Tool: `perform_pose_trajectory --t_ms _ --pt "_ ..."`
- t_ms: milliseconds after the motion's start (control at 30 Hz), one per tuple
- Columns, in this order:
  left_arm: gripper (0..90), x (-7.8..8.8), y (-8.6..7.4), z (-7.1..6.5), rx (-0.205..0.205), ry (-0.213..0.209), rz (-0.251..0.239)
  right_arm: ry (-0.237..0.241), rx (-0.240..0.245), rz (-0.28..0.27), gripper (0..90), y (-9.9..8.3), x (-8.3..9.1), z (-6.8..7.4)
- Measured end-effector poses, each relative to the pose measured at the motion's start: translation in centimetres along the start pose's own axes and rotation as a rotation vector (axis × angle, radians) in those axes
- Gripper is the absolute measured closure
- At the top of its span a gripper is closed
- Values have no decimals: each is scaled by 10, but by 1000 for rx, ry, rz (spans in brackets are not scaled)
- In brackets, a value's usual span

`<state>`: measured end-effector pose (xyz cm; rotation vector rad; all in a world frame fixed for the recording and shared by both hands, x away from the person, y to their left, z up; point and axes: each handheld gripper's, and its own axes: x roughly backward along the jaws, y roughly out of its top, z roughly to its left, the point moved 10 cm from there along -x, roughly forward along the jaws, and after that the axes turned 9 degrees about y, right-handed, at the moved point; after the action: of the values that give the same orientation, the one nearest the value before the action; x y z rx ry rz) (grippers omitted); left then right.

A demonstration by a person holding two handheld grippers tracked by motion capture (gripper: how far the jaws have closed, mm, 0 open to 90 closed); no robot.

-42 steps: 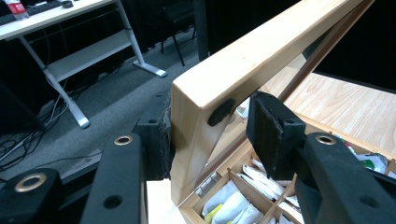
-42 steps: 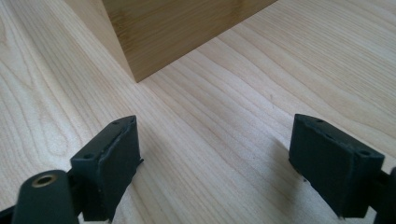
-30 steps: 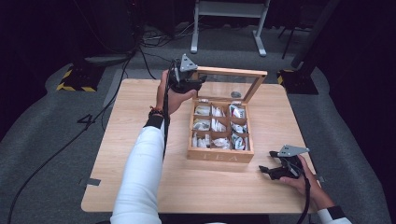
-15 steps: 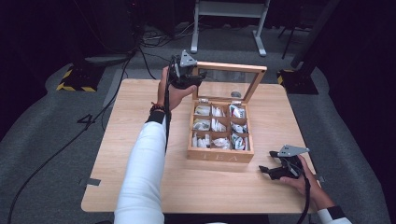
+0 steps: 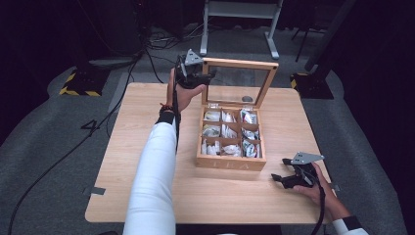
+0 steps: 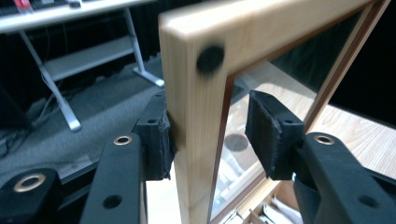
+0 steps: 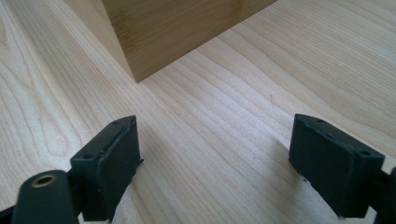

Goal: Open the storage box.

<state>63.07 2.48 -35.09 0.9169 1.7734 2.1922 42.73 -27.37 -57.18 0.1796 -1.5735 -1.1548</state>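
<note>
From above, the left gripper (image 5: 203, 78) holds the left post of the glass lid (image 5: 238, 83), which stands upright over the wooden tea box (image 5: 231, 161) on the worktop (image 5: 147, 196), while the right gripper (image 5: 284, 179) rests near the box's front right corner. In the left gripper view, the fingers (image 6: 158, 140) straddle the lid's wooden frame (image 6: 198, 116): the left pad touches the wood, the right sits at the glass. In the right gripper view, the fingers (image 7: 112, 163) are spread wide with bare worktop (image 7: 210, 140) between them, beside the box corner (image 7: 154, 37).
</note>
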Motion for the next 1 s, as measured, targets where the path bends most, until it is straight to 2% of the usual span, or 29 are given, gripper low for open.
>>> perform_pose_trajectory --t_ms 33,133,267,333,400,433,467,500,533,600,767,833,1000 --pt "533 -5 -5 0 8 -3 13 0 0 0 163 0 0 0" --pt "524 -8 -5 2 28 0 -3 0 0 0 163 0 0 0" --pt "520 -13 -5 4 31 13 1 -1 0 1 163 0 0 0" --pt "514 -16 -6 4 38 19 16 -1 0 1 162 0 0 0" --pt "495 -21 -9 4 22 48 53 -1 0 0 162 0 0 0" --pt "482 -21 -9 4 22 48 53 -3 -3 -1 162 0 0 0" --pt "470 -23 -10 3 16 69 69 -4 -4 -1 162 0 0 0" --pt "466 -23 -10 3 16 69 69 -4 -4 -1 162 0 0 0" --pt "466 -25 -10 4 39 64 65 -4 -5 -1 162 0 0 0" --pt "467 -26 -10 4 38 64 67 -5 -5 -1 162 0 0 0" --pt "448 -32 -12 6 46 86 81 -6 -5 -1 162 0 0 0" --pt "435 -38 -14 8 40 109 90 -6 -5 -1 162 0 0 0" --pt "430 -46 -22 9 40 132 121 -6 -5 -1 162 0 0 0"
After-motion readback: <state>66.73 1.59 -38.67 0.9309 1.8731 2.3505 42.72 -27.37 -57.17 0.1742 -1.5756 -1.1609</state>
